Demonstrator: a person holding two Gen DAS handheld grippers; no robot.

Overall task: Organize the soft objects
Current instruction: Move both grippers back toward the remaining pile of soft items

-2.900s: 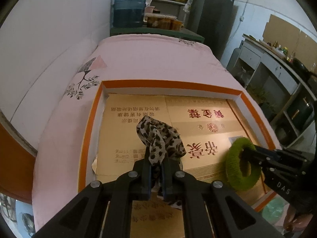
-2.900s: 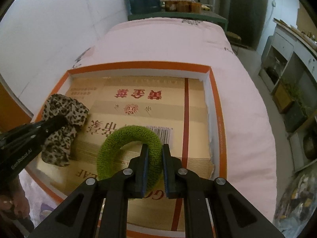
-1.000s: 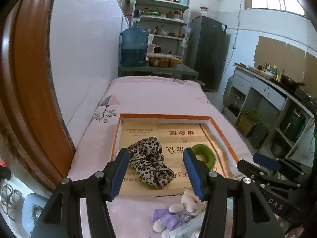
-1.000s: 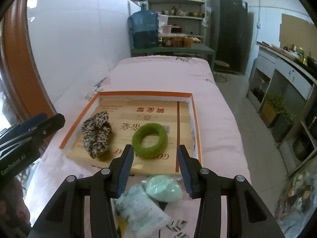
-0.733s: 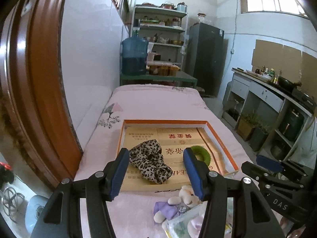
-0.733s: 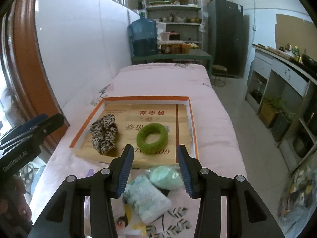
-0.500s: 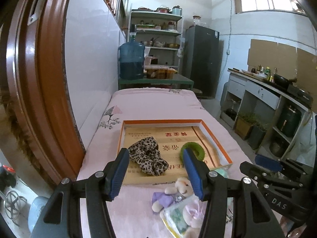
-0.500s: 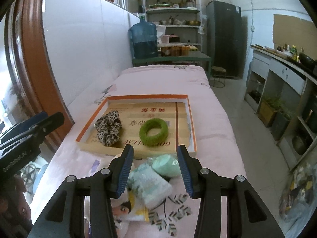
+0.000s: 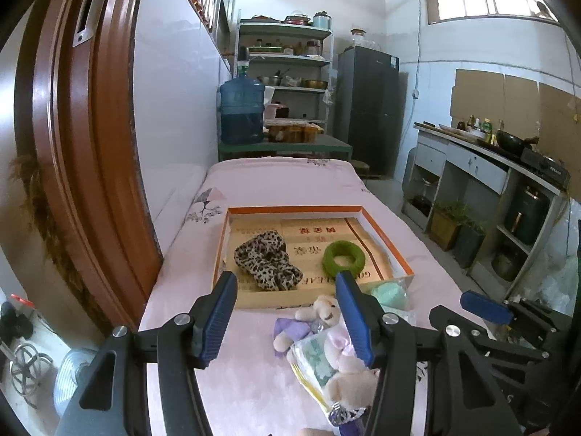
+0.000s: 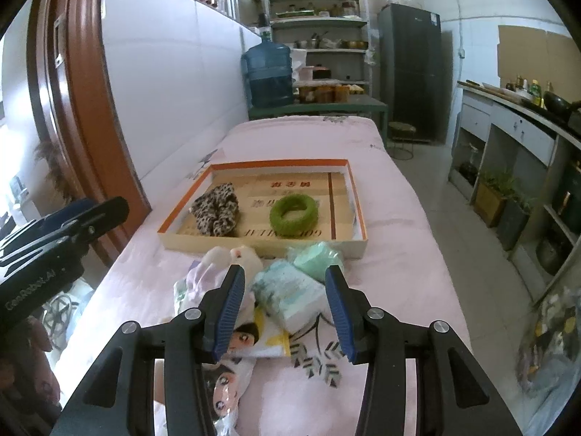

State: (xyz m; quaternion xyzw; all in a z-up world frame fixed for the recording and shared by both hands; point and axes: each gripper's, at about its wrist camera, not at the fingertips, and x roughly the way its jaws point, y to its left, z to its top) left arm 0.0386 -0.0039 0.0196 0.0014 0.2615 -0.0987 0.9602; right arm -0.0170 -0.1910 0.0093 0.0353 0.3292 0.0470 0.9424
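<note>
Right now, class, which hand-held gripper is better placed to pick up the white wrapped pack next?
Probably the right hand-held gripper: the white wrapped pack lies framed between its open fingers, while the left hand-held gripper frames the plush bunny instead.

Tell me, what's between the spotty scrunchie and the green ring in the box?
Nothing: only bare printed cardboard lies between the leopard scrunchie and green ring, clearest in the right wrist view.

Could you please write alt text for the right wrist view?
The open right gripper hovers over packaged soft items on a pink bed; beyond, a shallow box holds a leopard scrunchie and green ring.
</note>
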